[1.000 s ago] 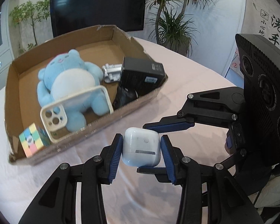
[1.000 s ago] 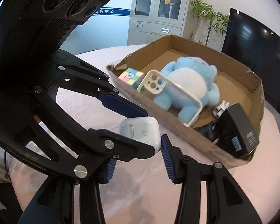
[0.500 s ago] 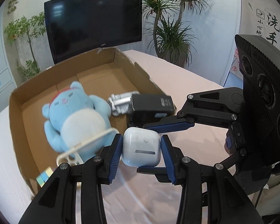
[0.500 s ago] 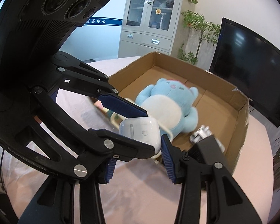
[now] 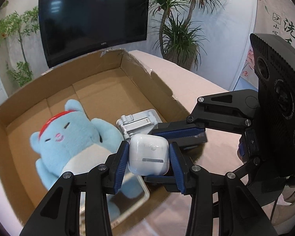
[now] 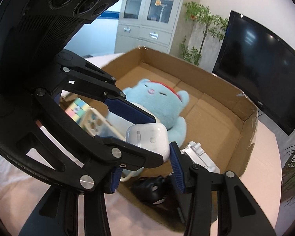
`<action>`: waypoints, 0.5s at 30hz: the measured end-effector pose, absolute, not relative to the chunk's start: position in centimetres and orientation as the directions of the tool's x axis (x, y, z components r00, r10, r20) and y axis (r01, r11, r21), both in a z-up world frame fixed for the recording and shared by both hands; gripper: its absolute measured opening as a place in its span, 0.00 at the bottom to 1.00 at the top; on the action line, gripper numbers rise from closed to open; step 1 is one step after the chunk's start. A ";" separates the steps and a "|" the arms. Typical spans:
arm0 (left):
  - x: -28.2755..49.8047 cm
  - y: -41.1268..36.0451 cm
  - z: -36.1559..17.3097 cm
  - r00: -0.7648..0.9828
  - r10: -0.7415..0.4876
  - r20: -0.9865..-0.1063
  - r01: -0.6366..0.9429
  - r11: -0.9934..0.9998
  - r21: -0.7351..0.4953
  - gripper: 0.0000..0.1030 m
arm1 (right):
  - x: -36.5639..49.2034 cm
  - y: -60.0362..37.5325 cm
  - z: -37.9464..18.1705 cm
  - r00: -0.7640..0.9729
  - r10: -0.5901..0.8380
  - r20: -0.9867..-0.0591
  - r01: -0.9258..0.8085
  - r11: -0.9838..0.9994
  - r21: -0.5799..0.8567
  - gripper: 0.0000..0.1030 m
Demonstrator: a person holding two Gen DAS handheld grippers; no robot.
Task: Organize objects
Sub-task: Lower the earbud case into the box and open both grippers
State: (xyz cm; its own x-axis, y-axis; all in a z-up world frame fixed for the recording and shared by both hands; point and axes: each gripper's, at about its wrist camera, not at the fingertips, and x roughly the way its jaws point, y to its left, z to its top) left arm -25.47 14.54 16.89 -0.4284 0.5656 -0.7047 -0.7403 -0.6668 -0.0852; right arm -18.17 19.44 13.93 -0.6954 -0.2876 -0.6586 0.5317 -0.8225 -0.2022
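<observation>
A white earbud case [image 5: 148, 157] hangs in the air above the near edge of an open cardboard box [image 5: 100, 63]. My left gripper [image 5: 148, 148] is shut on it, with its blue pads on the case's left and right sides. My right gripper [image 6: 145, 162] is shut on the same case [image 6: 149, 135] crosswise; in the left wrist view its fingers [image 5: 179, 130] lie along the top and bottom of the case. Directly under the case are a blue plush bear [image 5: 68, 137] and a clear phone case [image 5: 127, 200].
Inside the box [image 6: 216, 82] also lie a white phone stand [image 5: 137, 123], a pastel puzzle cube [image 6: 77, 108], a black box [image 5: 194, 138] and a black rounded object [image 6: 149, 188]. The box sits on a pink tablecloth [image 5: 186, 78]. A TV [image 5: 92, 21] and plants stand behind.
Both grippers, still clamped on the earbud case, have moved forward and slightly up. They have gone from over the tablecloth in front of the box to over its near edge and contents.
</observation>
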 end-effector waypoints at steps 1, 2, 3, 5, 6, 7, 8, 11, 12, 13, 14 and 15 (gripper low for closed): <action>-26.0 14.6 16.5 -0.420 0.570 -0.706 -0.741 -0.665 -0.095 0.39 | -18.7 19.6 13.6 -0.690 -0.282 -0.666 0.530 -0.824 -0.201 0.41; -26.6 14.7 16.0 -0.409 0.574 -0.710 -0.741 -0.662 -0.108 0.39 | -19.3 19.8 13.2 -0.682 -0.276 -0.677 0.530 -0.825 -0.197 0.41; -27.2 14.9 15.4 -0.398 0.576 -0.714 -0.741 -0.660 -0.120 0.39 | -19.9 19.8 12.7 -0.673 -0.270 -0.689 0.531 -0.825 -0.195 0.41; -28.0 15.0 14.2 -0.382 0.580 -0.719 -0.736 -0.662 -0.143 0.39 | -20.7 19.9 11.9 -0.662 -0.258 -0.704 0.531 -0.824 -0.198 0.41; -28.3 15.0 13.8 -0.375 0.581 -0.722 -0.733 -0.663 -0.153 0.39 | -20.9 19.9 11.5 -0.658 -0.249 -0.711 0.532 -0.822 -0.205 0.41; -28.5 14.9 13.4 -0.372 0.583 -0.722 -0.729 -0.665 -0.162 0.39 | -21.1 19.8 11.2 -0.658 -0.232 -0.716 0.526 -0.822 -0.217 0.41; -28.6 14.8 12.9 -0.378 0.582 -0.719 -0.721 -0.673 -0.166 0.39 | -21.4 19.6 10.8 -0.657 -0.212 -0.724 0.519 -0.824 -0.229 0.41; -27.8 14.7 12.8 -0.459 0.517 -0.722 -0.680 -0.727 -0.089 0.46 | -21.5 19.1 10.3 -0.671 -0.148 -0.727 0.495 -0.820 -0.289 0.42; -27.7 14.4 13.0 -0.480 0.500 -0.720 -0.663 -0.745 -0.075 0.50 | -21.3 18.9 10.4 -0.673 -0.132 -0.728 0.488 -0.819 -0.303 0.46; -27.4 14.0 13.3 -0.500 0.493 -0.712 -0.648 -0.758 -0.070 0.51 | -21.1 18.8 10.5 -0.681 -0.118 -0.722 0.478 -0.819 -0.318 0.52; -27.1 13.5 13.7 -0.516 0.495 -0.699 -0.634 -0.769 -0.077 0.52 | -20.7 18.6 10.7 -0.693 -0.104 -0.714 0.466 -0.820 -0.332 0.54; -26.6 12.6 14.3 -0.541 0.498 -0.678 -0.610 -0.787 -0.091 0.56 | -20.3 18.5 11.0 -0.703 -0.095 -0.705 0.454 -0.824 -0.340 0.59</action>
